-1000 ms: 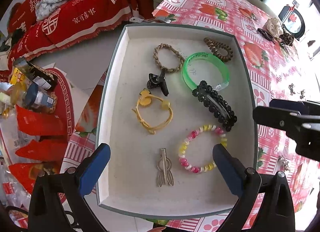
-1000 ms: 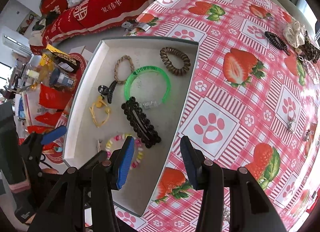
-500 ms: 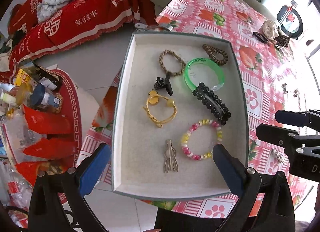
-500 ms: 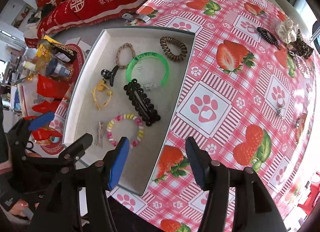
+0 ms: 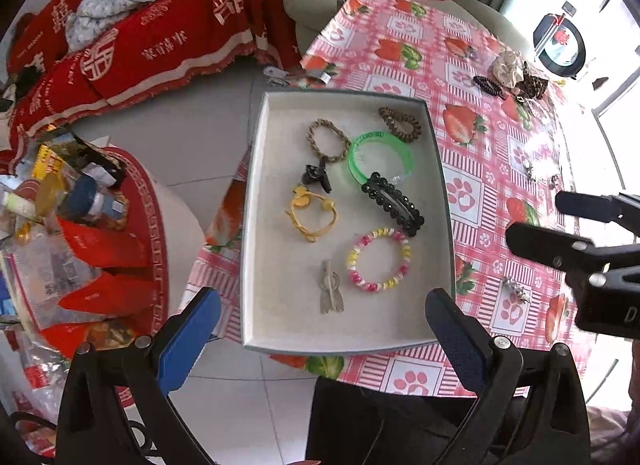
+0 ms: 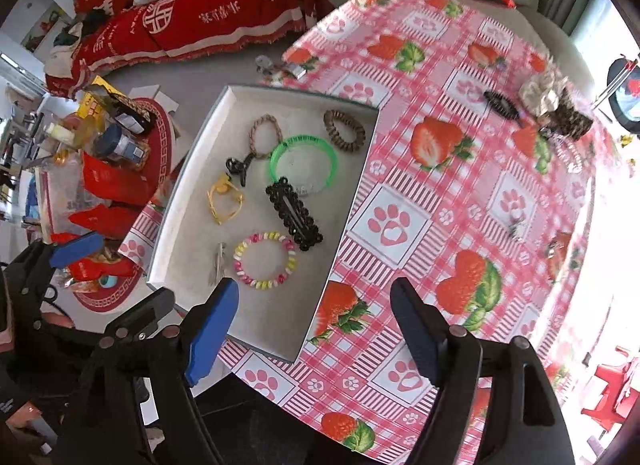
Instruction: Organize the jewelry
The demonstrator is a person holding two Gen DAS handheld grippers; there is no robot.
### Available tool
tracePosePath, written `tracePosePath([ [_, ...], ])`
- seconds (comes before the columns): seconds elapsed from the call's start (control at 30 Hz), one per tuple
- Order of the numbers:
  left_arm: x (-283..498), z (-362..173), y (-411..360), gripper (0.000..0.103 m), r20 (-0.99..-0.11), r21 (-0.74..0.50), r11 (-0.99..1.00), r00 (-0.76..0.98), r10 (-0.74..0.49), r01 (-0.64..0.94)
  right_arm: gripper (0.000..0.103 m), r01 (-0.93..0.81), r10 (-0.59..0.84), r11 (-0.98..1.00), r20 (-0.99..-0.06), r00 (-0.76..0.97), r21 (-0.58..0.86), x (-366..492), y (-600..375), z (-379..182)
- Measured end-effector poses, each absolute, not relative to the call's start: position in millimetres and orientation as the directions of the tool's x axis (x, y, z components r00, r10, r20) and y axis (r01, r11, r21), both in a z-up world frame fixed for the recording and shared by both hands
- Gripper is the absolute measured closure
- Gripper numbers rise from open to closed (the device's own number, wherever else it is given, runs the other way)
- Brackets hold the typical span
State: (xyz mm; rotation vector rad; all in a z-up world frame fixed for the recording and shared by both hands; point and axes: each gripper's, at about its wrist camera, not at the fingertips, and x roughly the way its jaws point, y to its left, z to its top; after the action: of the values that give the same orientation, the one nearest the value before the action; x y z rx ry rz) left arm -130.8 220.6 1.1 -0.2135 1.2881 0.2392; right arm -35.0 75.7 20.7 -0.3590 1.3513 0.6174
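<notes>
Pink strawberry-and-pawprint tablecloth [image 5: 472,189] lying beside red-draped sofa [image 5: 160,37], shallow grey tray [image 5: 256,225] holding eight hair-and-wrist pieces, left gripper [image 5: 320,329] hanging wide and empty, right gripper [image 6: 316,325] opening, nothing between.

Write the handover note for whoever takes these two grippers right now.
Left gripper: open, empty, above the tray's near end.
Right gripper: jaws opening, nothing between them, above the tray's near right corner.
In the tray: green bangle, black rhinestone clip, pastel bead bracelet, yellow cord bracelet, braided band, brown coil tie, small black claw clip, metal clip.
Left on the tablecloth: scrunchies, black clip, small metal pieces.
</notes>
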Motion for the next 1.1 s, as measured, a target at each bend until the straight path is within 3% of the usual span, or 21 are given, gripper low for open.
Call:
tracePosePath([
  [0.43,-145,45,223,0.000,-0.953,0.022,0.928,0.272,0.131,-0.372,0.014,-0.627,0.254,0.775,-0.946,0.201,0.075,-50,78,76],
  [1.1,-142,68,213,0.000,-0.940,0.063,0.934,0.294,0.174,-0.352,0.013,-0.595,0.219,0.802,-0.951,0.220,0.047,-49,71,96],
])
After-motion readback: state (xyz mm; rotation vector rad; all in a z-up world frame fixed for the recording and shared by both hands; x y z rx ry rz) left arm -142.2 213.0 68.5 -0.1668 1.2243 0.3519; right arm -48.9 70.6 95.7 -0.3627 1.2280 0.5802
